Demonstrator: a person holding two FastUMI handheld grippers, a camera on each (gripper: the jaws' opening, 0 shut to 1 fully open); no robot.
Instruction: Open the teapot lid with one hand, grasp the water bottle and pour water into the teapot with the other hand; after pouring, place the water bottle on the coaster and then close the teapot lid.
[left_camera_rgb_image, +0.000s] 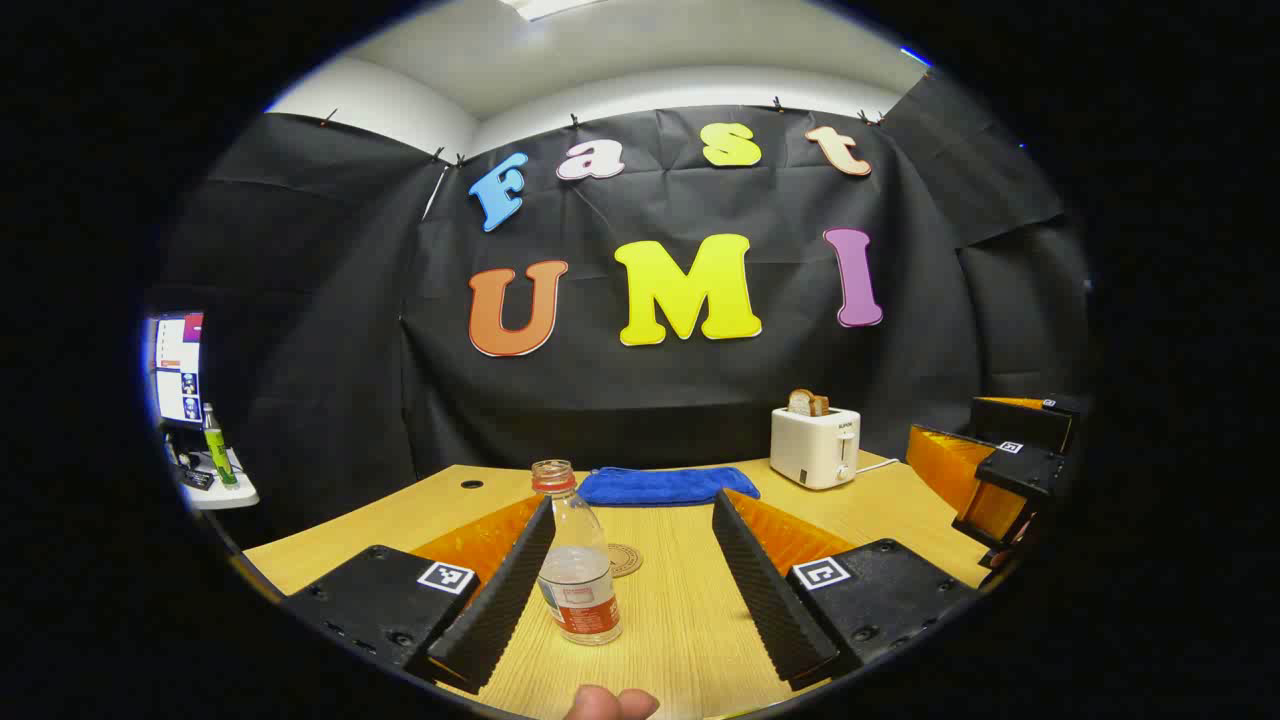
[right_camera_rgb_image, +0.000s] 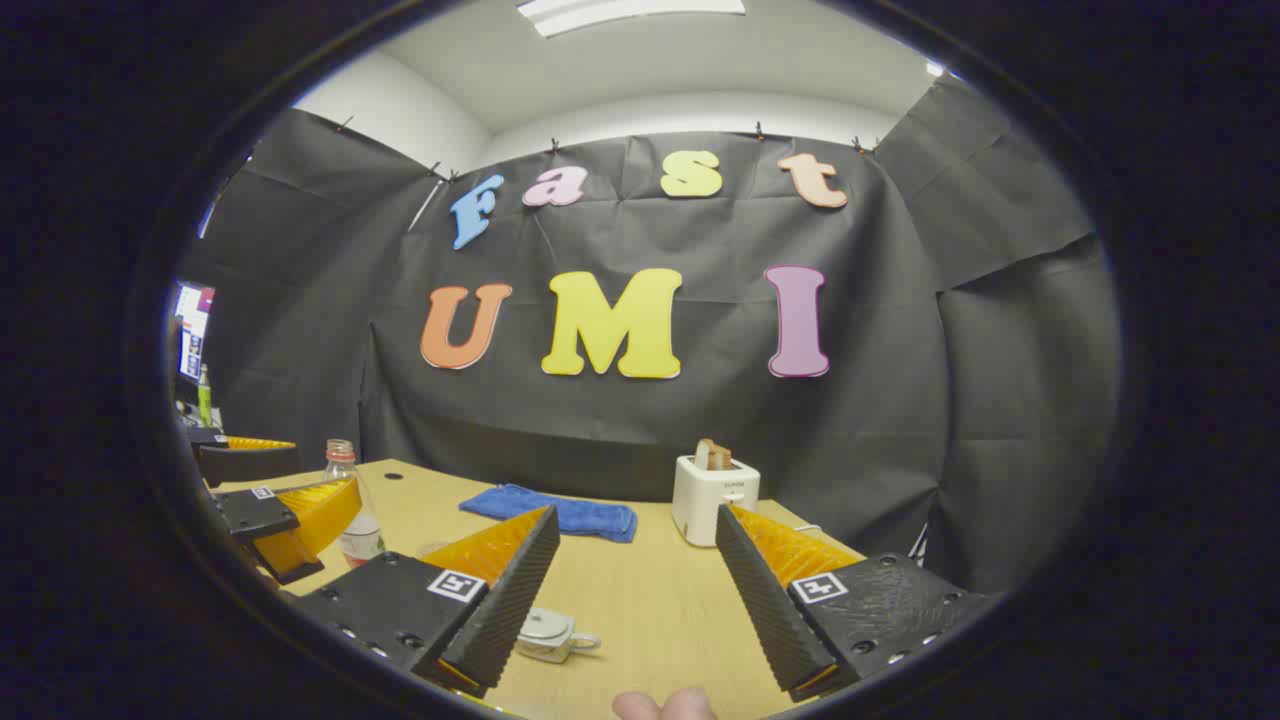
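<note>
In the left gripper view the left tongs (left_camera_rgb_image: 620, 590) are spread wide and hold nothing. The bottle (left_camera_rgb_image: 575, 560) stands upright on the bench (left_camera_rgb_image: 690, 620) between the two fingers, close by the left one, with no cap on and a little water in it. Just behind the bottle lies the round coaster (left_camera_rgb_image: 625, 560). Farther back lie a blue cloth (left_camera_rgb_image: 665, 485) and a white toaster (left_camera_rgb_image: 815, 445) with bread in it. The right tongs (left_camera_rgb_image: 1000, 470) show at the right edge of this view. In the right gripper view the right tongs (right_camera_rgb_image: 625, 590) are wide too and hold nothing. The small white teapot (right_camera_rgb_image: 550, 635) sits on the bench, lid on, low down beside the left finger and partly hidden by it. The left tongs (right_camera_rgb_image: 270, 500) show far to the left, with the bottle (right_camera_rgb_image: 350, 505) by them. A fingertip (right_camera_rgb_image: 665, 705) peeks in at the bottom.
</note>
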